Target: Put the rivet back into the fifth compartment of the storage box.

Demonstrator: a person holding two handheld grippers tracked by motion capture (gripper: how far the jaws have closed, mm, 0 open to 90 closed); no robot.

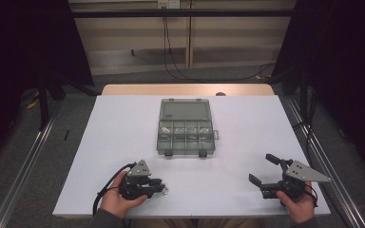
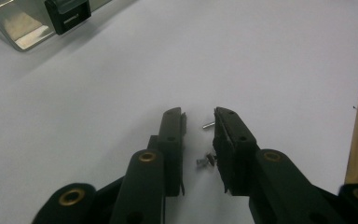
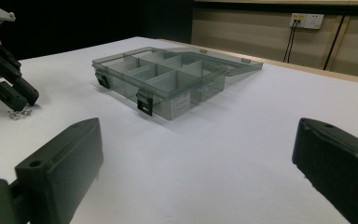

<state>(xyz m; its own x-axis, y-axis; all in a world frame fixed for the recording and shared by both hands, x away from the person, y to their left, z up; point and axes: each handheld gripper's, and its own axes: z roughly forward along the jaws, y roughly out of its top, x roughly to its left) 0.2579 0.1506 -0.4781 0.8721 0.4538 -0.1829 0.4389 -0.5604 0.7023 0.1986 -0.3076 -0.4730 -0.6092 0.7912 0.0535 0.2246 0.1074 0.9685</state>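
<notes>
Near the table's front edge, the left gripper hovers with jaws slightly parted over small silver screws on the white table. The right gripper gapes wide, released. Farther back, the clear grey plastic compartment box lies open, its contents unclear.

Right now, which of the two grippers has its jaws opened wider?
The right gripper: its jaws stand far apart over bare table. The left gripper leaves a narrow gap around small screws.
</notes>
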